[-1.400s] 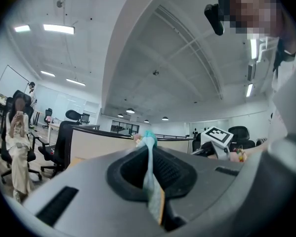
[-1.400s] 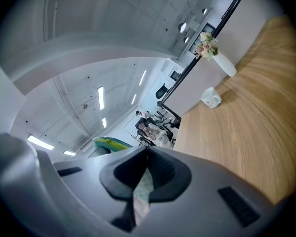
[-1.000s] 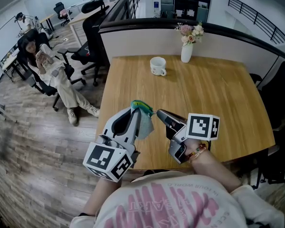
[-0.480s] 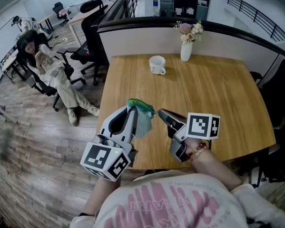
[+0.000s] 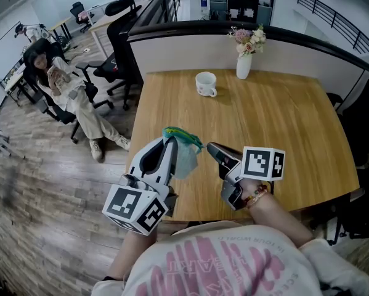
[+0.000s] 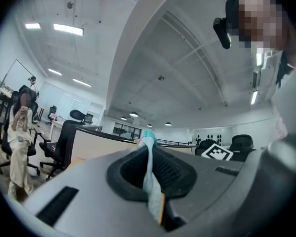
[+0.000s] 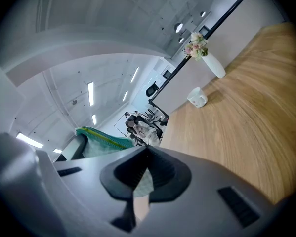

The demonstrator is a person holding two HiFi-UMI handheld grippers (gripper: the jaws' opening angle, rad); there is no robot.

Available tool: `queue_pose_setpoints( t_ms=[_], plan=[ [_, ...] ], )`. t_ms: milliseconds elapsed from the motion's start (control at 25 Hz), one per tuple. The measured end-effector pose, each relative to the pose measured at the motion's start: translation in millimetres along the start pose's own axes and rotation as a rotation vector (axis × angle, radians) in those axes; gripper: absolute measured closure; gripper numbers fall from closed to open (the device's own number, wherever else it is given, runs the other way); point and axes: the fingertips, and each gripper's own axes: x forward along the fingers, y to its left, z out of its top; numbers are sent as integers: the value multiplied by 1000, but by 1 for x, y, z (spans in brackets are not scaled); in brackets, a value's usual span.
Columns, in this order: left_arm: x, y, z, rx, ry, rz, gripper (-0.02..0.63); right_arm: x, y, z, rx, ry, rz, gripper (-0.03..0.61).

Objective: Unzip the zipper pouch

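"While it hangs there like that, where exactly is the zipper pouch (image 5: 185, 154)?"

"Lifted clear of the worktop (image 5: 276, 116), over its near left corner. The left gripper (image 5: 171, 140) is clamped tight on the upper edge, just by the green zipper (image 5: 183, 134), and the cloth droops below."

"And the right gripper (image 5: 210, 147)?"

"Closed too, nipping a little flap of the same pale cloth at the pouch's right end, as far as I can tell. Whether that's the pull, I can't make out."

"How will it handle?"

"Light and limp, I'd say. Thin fabric bunches when tugged, so one end wants holding taut by the hem beside the zipper, with the small pull drawn along. Nothing fragile, though that tab could slip."
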Motion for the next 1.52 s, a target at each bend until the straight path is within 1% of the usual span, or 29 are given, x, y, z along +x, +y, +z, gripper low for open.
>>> queue_pose_setpoints(
  t_ms=[360,440,560,680,800,880,1080,1280,1400,1520],
  plan=[
    [-5,9,-3,-23,7,18,603,-2,-8,1,16,-12,-9,577],
    [-5,11,-15,-23,36,13,603,-5,-14,1,23,-18,-28,574],
    [-4,17,-48,-37,119,26,603,-13,-32,0,39,-34,-82,575],
    [-8,27,-72,-61,175,60,603,-19,-47,-2,99,-56,-102,571],
    [-8,29,-76,-73,174,68,603,-22,-62,-6,192,-79,-126,573],
    [-8,32,-71,-75,159,79,603,-27,-74,-4,213,-100,-164,575],
    [-12,44,-59,-86,105,140,603,-36,-74,13,149,-166,-198,581],
    [-22,62,-49,-86,62,240,603,-50,-63,41,95,-291,-221,581],
    [-27,68,-46,-84,46,266,603,-57,-60,52,57,-346,-242,583],
    [-29,71,-43,-93,37,273,603,-60,-57,57,-3,-354,-261,583]
  ],
)
